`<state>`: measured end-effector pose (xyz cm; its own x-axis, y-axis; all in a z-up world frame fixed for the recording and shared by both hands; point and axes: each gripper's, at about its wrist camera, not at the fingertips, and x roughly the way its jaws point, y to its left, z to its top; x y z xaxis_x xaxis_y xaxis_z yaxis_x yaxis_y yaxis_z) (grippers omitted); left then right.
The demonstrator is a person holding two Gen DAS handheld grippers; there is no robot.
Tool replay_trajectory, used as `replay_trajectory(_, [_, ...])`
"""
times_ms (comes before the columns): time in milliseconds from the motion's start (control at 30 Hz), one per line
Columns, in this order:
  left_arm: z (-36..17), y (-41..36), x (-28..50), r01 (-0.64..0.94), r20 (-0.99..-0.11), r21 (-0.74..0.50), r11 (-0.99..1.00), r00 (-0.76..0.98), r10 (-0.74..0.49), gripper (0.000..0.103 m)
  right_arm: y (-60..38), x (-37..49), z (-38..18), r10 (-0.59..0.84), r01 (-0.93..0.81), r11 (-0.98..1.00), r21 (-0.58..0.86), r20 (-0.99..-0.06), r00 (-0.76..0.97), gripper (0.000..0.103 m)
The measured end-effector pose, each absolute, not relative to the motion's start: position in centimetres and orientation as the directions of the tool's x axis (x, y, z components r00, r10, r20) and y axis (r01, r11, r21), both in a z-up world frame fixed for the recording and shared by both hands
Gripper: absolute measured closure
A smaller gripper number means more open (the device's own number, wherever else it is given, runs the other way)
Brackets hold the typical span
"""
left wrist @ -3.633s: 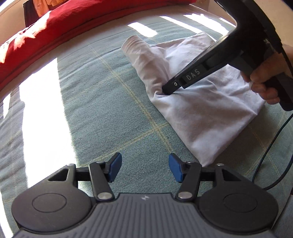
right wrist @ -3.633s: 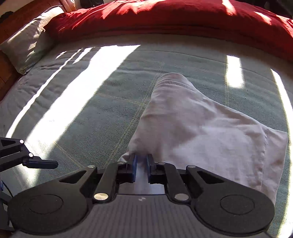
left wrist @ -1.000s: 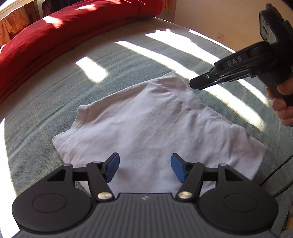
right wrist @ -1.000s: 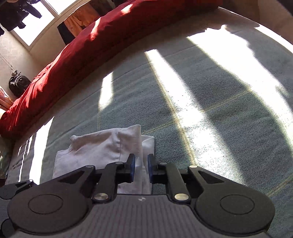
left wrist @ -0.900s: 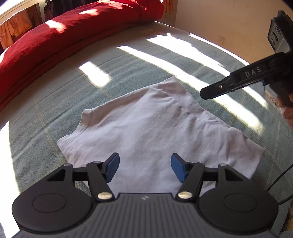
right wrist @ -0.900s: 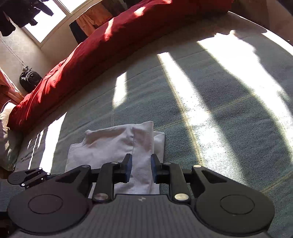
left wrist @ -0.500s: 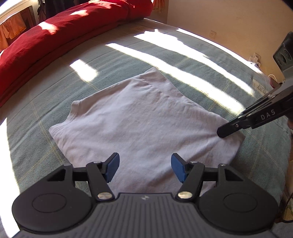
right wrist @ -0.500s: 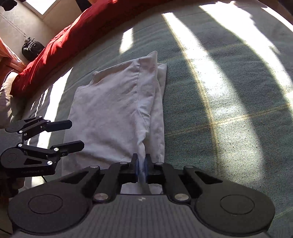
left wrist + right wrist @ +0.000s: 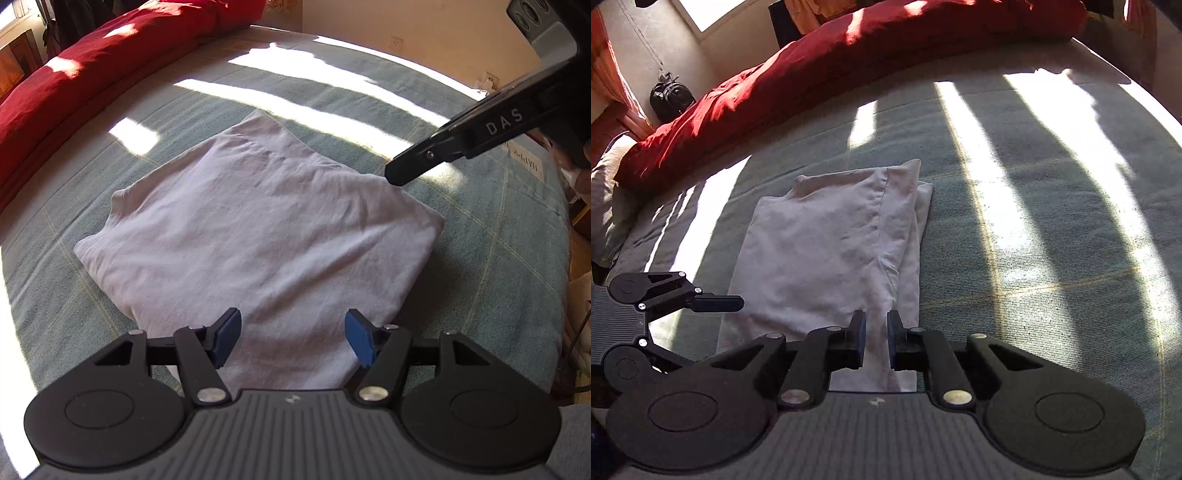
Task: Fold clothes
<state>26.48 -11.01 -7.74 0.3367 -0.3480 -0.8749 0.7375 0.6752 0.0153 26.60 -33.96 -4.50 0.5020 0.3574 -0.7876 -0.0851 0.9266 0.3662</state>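
Observation:
A white T-shirt (image 9: pixel 258 236) lies folded into a rough rectangle on the grey-green bedspread (image 9: pixel 480 258). My left gripper (image 9: pixel 293 339) hovers over the shirt's near edge, open, with nothing between its blue pads. My right gripper (image 9: pixel 397 177) reaches in from the upper right, its tip just above the shirt's right corner. In the right wrist view the shirt (image 9: pixel 827 251) stretches away from my right gripper (image 9: pixel 875 339). Its jaws are opening, a narrow gap apart. The cloth lies flat below them and the pads do not press on it. One of the left gripper's fingers (image 9: pixel 716 303) shows at the left.
A red duvet (image 9: pixel 849 55) is bunched along the far side of the bed, with a pillow (image 9: pixel 609 206) at its left end. A black backpack (image 9: pixel 670 98) hangs on the wall. Bright sun stripes cross the bedspread. The bed's edge (image 9: pixel 561 258) drops off at the right.
Half a second ago my right gripper was pinched on the shirt's near edge; now its jaws have parted and it has lifted clear. The left gripper drifted sideways, still open.

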Motion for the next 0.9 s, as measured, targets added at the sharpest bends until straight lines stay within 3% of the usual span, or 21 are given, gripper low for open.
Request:
replay_trajectory(333, [-9.4, -9.2, 23.5, 0.673, -0.936, -0.11, 0.731, 0.177, -0.304, 0.041, -33.0, 27.0, -7.9, 0.329, 0.011, 0.933, 0.361, -0.861, 0.388, 0.084])
replay_trajectory(767, [-6.5, -10.4, 31.2, 0.596, -0.826, -0.011, 0.803, 0.448, -0.343, 0.041, -32.7, 26.6, -7.4, 0.32, 0.034, 0.931, 0.363, -0.857, 0.404, 0.076])
replay_trajectory(900, [-8.4, -10.5, 34.0, 0.491, -0.861, -0.065, 0.869, 0.412, -0.298, 0.041, -32.5, 26.2, -6.5, 0.303, 0.036, 0.935, 0.354, -0.845, 0.441, 0.075])
